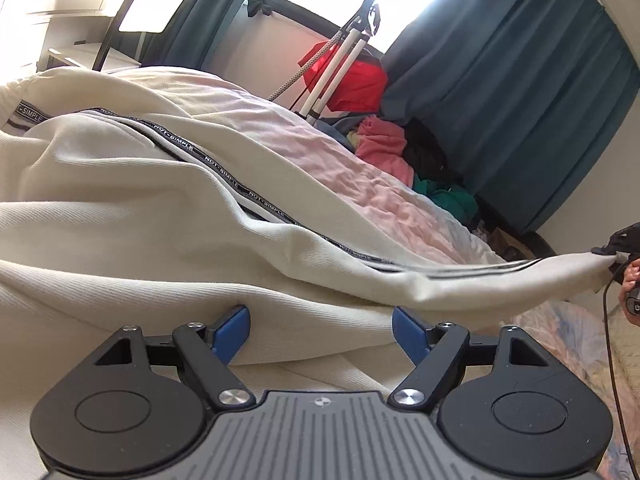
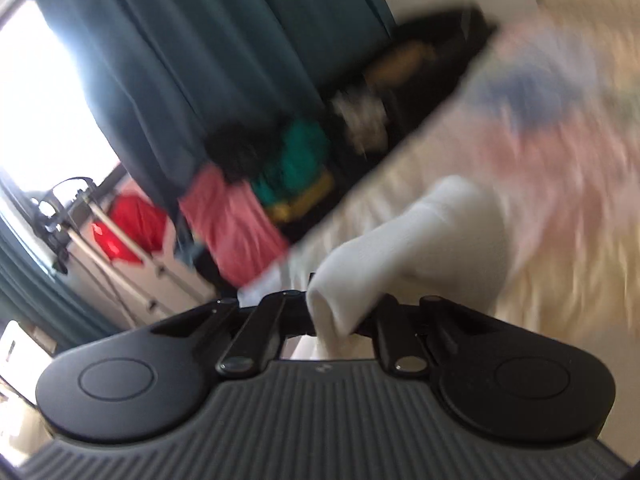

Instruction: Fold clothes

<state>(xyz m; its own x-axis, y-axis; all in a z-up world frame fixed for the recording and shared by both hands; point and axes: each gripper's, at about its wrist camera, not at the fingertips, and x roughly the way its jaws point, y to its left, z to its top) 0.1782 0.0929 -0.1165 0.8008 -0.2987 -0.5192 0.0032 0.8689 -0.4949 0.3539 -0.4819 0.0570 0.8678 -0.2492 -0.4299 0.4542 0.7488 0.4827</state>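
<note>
A cream garment (image 1: 132, 216) with a black "NOT SIMPLE" stripe lies spread over the bed in the left wrist view. My left gripper (image 1: 322, 330) is open, its blue pads (image 1: 234, 330) resting at the garment's near edge. My right gripper (image 1: 614, 250) shows at the far right, shut on the garment's stretched end and lifting it. In the blurred right wrist view the right gripper (image 2: 340, 316) is shut on a bunched fold of the cream garment (image 2: 400, 248).
A pink patterned bedsheet (image 1: 384, 196) covers the bed. A pile of pink, green and black clothes (image 1: 400, 152) lies beyond the bed by teal curtains (image 1: 500, 80). A stand with a red cloth (image 1: 348, 76) is by the window. A white dresser (image 1: 60, 4) is at the far left.
</note>
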